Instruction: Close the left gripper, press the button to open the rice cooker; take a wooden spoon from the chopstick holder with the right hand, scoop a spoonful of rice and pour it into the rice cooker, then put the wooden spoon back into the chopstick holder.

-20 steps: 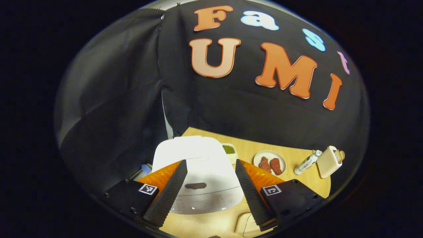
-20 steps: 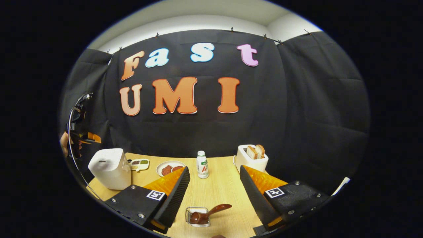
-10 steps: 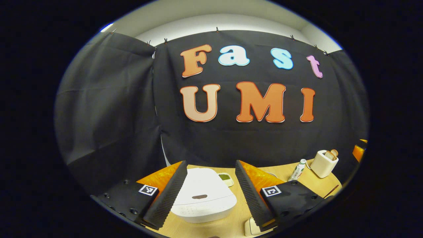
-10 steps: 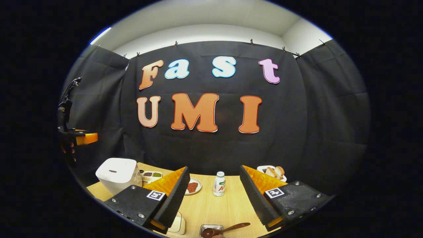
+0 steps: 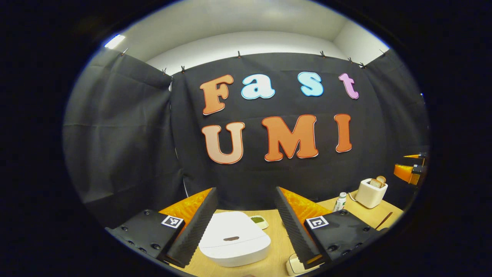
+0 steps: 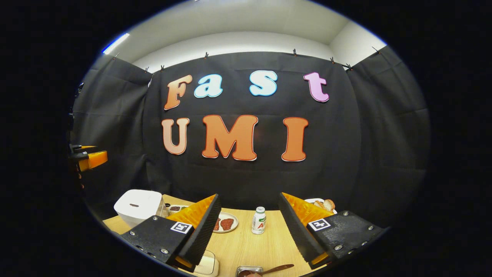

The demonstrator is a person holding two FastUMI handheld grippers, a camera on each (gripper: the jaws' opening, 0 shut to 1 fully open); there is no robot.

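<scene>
Rice cooker [image 5: 234,238] sits on the table [image 5: 276,257] at the left end, lid down, dark button patch on top untouched. In the left gripper view it lies low between the left gripper [image 5: 246,225] fingers, which are spread wide with nothing between them.

What changed over the last second: both cameras pitched up and pulled back. A second ago the left gripper looked down on the cooker from close in, lid large between the fingers; now the cooker is smaller and lower, and the booth wall and ceiling take most of the view. The right gripper view did the same: the wooden spoon [image 6: 275,268] with its scoop end in a small metal tray [image 6: 250,271] slid from mid-table to the bottom edge.

Right gripper [image 6: 250,227] is also wide apart, empty, above the near table edge. Ahead of it: small bottle [image 6: 259,220], plate of red meat pieces [image 6: 225,222], toaster with bread [image 6: 324,204] partly behind its right finger.

My read: this looks like a retreat to a neutral hover, not an approach. No step is done: the fingers aren't brought together for pressing, the lid is not popped. The left gripper needs to come together and drop back onto the button patch. The chopstick holder I can't pick out with confidence.
</scene>
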